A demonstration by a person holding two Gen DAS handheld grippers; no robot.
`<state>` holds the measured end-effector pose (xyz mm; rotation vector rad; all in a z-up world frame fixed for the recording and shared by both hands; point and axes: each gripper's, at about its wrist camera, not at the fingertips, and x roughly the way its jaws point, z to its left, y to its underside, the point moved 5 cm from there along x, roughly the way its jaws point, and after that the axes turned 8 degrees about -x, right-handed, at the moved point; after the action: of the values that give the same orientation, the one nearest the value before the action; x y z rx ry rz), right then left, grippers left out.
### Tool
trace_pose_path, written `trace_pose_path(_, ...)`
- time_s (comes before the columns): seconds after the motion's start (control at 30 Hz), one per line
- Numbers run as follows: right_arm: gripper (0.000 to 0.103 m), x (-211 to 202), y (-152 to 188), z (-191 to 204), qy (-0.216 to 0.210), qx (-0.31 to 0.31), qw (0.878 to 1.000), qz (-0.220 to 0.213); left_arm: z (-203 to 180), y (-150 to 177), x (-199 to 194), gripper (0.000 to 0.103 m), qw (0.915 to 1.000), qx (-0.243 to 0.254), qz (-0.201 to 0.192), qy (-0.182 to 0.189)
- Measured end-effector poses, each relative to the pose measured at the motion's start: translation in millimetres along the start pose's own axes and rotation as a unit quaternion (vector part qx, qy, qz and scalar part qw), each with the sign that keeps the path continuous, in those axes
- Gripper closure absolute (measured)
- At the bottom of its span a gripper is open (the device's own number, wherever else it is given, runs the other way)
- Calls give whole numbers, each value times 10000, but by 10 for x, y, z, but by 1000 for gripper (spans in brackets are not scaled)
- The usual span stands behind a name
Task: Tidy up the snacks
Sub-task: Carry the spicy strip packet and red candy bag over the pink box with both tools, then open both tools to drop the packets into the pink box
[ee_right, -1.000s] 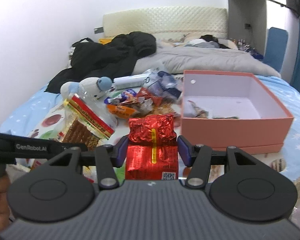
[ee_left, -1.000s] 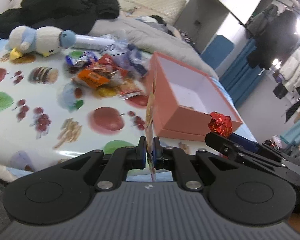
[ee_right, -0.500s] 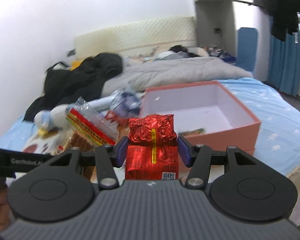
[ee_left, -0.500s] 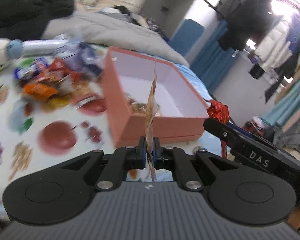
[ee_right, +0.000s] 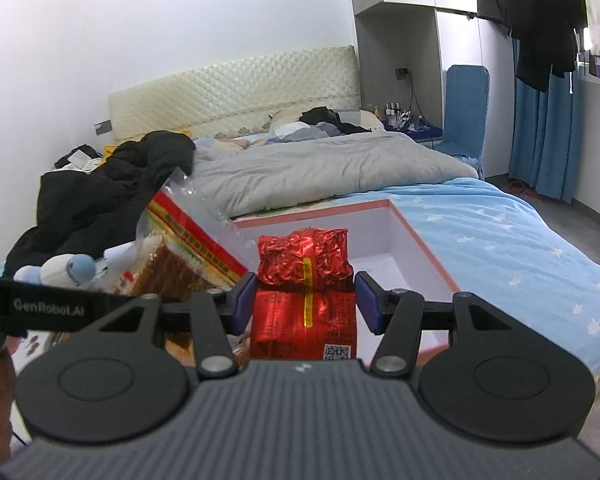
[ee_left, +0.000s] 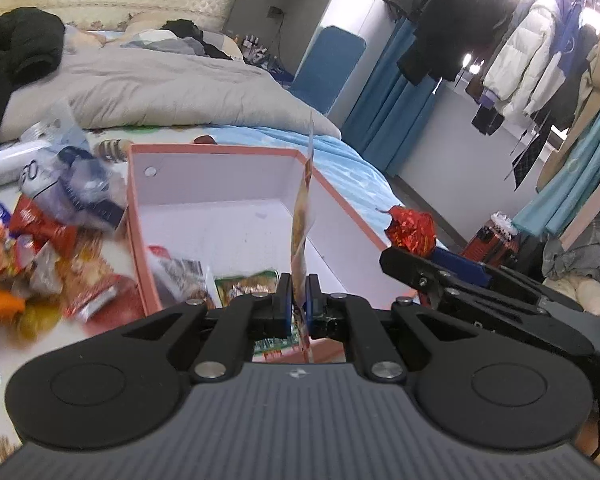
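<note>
The left tongs (ee_left: 299, 300) are clamped tight on a flat clear snack packet (ee_left: 302, 216) that stands edge-on above the open pink box (ee_left: 220, 216) on the bed (ee_right: 500, 232). The right tongs (ee_right: 306, 300), just beside them, grip a crinkled red foil packet (ee_right: 304, 280) between their blue pads, held over the same box. Two packets already lie in the box's near corner, and loose snacks (ee_left: 40, 256) are heaped just left of it.

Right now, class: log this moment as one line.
left gripper: shut on flat packet | right gripper: shut on red foil pack | pink box: below
</note>
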<state>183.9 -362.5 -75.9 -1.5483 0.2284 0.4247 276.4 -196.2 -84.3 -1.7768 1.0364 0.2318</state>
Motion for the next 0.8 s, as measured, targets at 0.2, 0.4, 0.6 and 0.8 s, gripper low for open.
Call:
trace_pose_path(0.2, 47, 400, -2, -218, -40, 10, 10000, -29, 111, -246, 482, 96, 9996, -37, 185, -191)
trace_pose_path(0.4, 46, 882, 116, -281, -260, -28, 9988, 407, 307, -332, 929, 96, 9972, -188, 554, -463)
trace_pose_path(0.6, 46, 1177, 260, -281, -514, 98, 9962, 698, 379, -260, 1212, 96, 9939, -77, 884, -650)
trace_pose_path(0.8, 41, 1260, 318, -346, -499, 253, 9947, 863, 385, -213, 1229, 95, 9940, -89, 891, -629)
